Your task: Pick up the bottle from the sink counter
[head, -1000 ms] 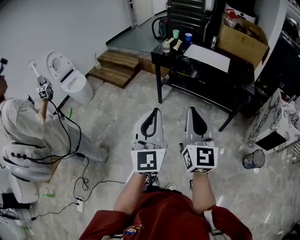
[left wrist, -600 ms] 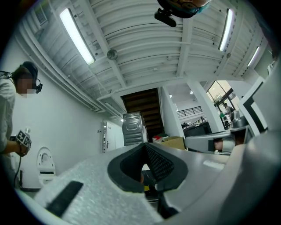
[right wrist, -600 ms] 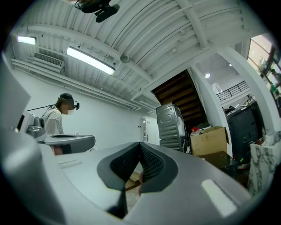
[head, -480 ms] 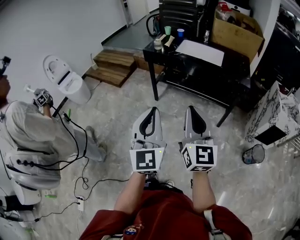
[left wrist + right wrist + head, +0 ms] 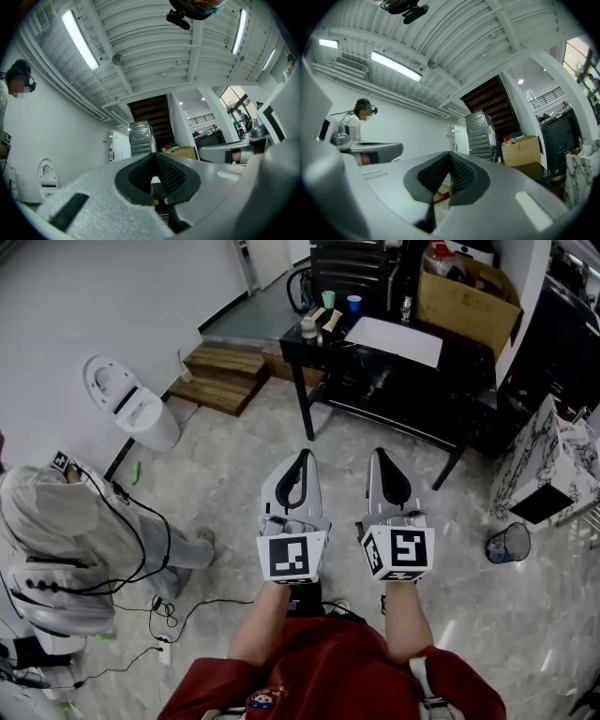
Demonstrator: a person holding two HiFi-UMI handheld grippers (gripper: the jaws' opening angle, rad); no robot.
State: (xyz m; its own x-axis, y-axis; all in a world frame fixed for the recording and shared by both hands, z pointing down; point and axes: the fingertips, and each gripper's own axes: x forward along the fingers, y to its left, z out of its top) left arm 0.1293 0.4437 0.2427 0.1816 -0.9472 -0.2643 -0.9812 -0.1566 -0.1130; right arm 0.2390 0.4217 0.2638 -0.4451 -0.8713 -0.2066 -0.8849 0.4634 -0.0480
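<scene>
Open marble floor (image 5: 234, 474) in front of black table (image 5: 375, 371), wooden steps (image 5: 225, 376) to its left, cardboard box (image 5: 464, 296) at its rt end

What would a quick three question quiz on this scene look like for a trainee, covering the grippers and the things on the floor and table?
1. True or false: the left gripper has its jaws wide open.
2. What stands on the floor to the right of the right gripper? A) a mesh waste bin B) a ladder C) a bicycle
3. Fill in: the white sheet lies on a ___ table.
Key: 1 false, they are shut with nothing between them; 2 A; 3 black.
</scene>
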